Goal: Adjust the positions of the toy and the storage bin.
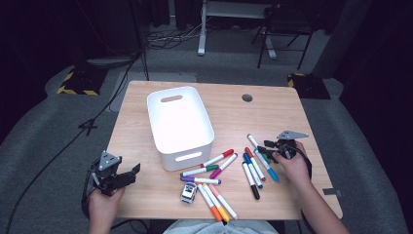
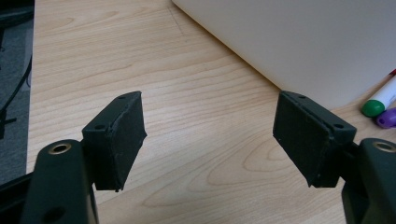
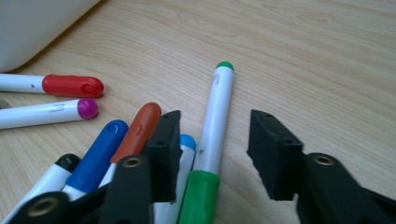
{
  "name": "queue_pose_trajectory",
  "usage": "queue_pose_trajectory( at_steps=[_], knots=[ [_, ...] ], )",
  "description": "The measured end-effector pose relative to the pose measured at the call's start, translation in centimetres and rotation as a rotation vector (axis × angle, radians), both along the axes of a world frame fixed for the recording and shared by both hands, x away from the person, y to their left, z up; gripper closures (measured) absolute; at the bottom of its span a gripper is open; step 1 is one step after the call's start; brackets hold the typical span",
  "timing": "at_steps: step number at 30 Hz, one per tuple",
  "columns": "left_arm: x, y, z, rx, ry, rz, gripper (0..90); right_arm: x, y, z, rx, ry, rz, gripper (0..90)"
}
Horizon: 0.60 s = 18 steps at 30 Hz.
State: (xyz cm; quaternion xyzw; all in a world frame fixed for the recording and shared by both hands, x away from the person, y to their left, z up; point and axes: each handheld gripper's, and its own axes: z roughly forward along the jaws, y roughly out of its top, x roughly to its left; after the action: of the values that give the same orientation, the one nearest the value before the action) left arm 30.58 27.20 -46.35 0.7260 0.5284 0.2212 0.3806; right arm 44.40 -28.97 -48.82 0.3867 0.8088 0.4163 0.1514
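While left tool (image 2: pixel 210 123) gapes, right tool (image 3: pixel 214 140) open astride marker (image 3: pixel 219 102), wooden table (image 1: pixel 272 117), dark room

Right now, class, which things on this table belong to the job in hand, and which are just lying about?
In the job:
right gripper, jaws open around the green-capped white marker
white plastic bin, likely where it goes

Lying about:
left gripper, open and empty
small white toy car
other coloured markers
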Motion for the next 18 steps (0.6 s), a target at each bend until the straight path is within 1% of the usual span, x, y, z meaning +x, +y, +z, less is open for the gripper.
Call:
queue_pose_trajectory(
  at_steps=[2,3,4,6,8,10,11,12,14,15,16,18],
  knots=[
    [0.1,0.1,-0.1,0.000,0.004,0.000,25.6,0.4,0.4,0.2,-0.022,-0.002,0.003,60.8],
    [0.1,0.1,-0.2,0.002,0.009,0.002,25.5,0.6,0.5,0.2,-0.045,-0.002,0.010,63.2],
    [0.1,0.1,-0.3,0.003,0.010,0.001,25.6,0.7,0.6,0.2,-0.063,0.008,0.006,65.6],
    [0.2,0.2,-0.4,0.006,0.009,0.000,25.6,0.9,0.8,0.1,-0.080,0.019,0.019,66.6],
    [0.2,0.3,-0.6,0.010,0.013,-0.003,25.6,1.0,0.9,-0.1,-0.092,0.027,0.021,66.5],
    [0.2,0.4,-0.6,0.011,0.016,-0.002,25.6,1.1,1.1,-0.3,-0.091,0.039,0.018,66.5],
    [0.3,0.5,-0.8,0.014,0.019,0.002,25.5,1.1,1.0,-0.5,-0.098,0.040,0.022,66.6],
    [0.3,0.5,-0.9,0.017,0.024,0.002,25.5,1.1,1.1,-0.7,-0.094,0.047,0.020,66.7],
    [0.4,0.6,-1.1,0.016,0.030,-0.001,25.6,1.1,1.0,-0.8,-0.092,0.042,0.015,67.6],
    [0.5,0.6,-1.2,0.024,0.029,0.000,25.6,1.1,1.0,-0.8,-0.090,0.042,0.015,68.8],
    [0.6,0.6,-1.3,0.024,0.030,-0.003,25.6,1.1,1.0,-0.8,-0.095,0.041,0.014,69.6],
    [0.7,0.4,-1.6,0.038,0.039,-0.007,25.8,1.1,0.9,-0.8,-0.110,0.034,0.019,72.7]
  ],
)
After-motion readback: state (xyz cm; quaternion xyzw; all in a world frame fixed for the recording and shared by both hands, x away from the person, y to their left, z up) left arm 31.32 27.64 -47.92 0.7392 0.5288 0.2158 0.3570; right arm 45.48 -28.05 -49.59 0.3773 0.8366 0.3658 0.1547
